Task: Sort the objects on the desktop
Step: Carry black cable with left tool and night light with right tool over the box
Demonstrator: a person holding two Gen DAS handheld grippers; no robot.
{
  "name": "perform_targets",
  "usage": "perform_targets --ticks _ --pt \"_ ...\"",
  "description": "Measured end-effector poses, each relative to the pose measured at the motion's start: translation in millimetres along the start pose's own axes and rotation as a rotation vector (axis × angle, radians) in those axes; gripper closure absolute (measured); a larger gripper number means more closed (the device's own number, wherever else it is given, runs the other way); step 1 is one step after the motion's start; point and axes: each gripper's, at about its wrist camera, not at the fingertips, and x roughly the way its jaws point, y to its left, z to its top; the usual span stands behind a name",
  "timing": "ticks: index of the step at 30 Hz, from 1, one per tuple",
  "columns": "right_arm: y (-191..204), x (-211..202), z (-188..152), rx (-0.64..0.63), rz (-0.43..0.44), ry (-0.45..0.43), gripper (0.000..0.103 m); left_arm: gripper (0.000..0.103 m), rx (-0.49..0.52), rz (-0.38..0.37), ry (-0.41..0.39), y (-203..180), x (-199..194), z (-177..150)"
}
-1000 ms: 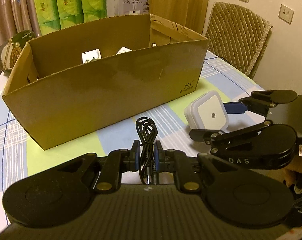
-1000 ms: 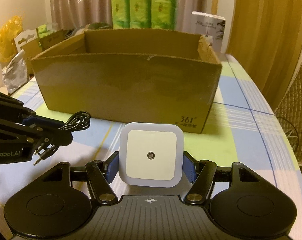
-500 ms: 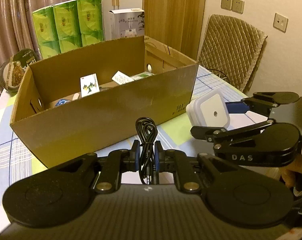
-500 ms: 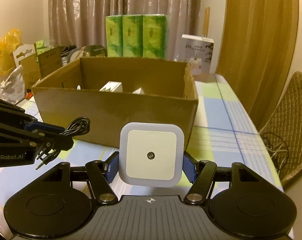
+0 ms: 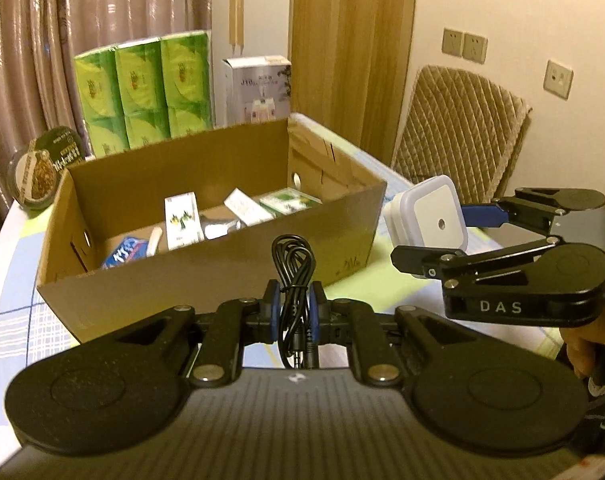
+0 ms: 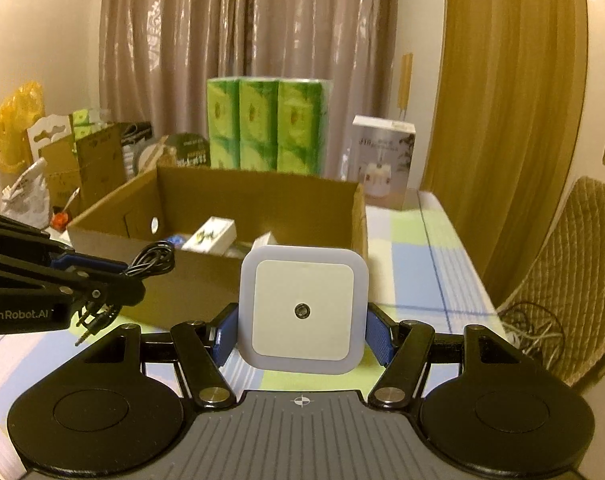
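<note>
My left gripper (image 5: 293, 310) is shut on a coiled black audio cable (image 5: 294, 276) and holds it above the table, in front of the open cardboard box (image 5: 206, 276). My right gripper (image 6: 302, 332) is shut on a white square night light (image 6: 303, 310), raised near the box's right front corner. The night light (image 5: 428, 212) and right gripper (image 5: 482, 236) also show in the left wrist view. The left gripper (image 6: 98, 280) with the cable (image 6: 150, 260) shows in the right wrist view. The box (image 6: 206, 280) holds several small packages (image 5: 182, 220).
Green tissue packs (image 5: 142, 92) and a white product box (image 5: 258, 88) stand behind the cardboard box. A round tin (image 5: 42, 168) is at the far left. A quilted chair (image 5: 458, 128) stands to the right of the checked tablecloth (image 5: 10, 280). Clutter (image 6: 62, 168) lies at the left.
Both grippers have risen with their objects. The box's inside now shows from above in both views. Both grips are unchanged.
</note>
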Motion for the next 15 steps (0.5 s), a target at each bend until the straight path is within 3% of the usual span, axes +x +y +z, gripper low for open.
perform_targets --ticks 15 --pt "-5 12 28 0.025 0.015 -0.075 0.041 0.092 -0.072 0.040 -0.088 19 -10 30"
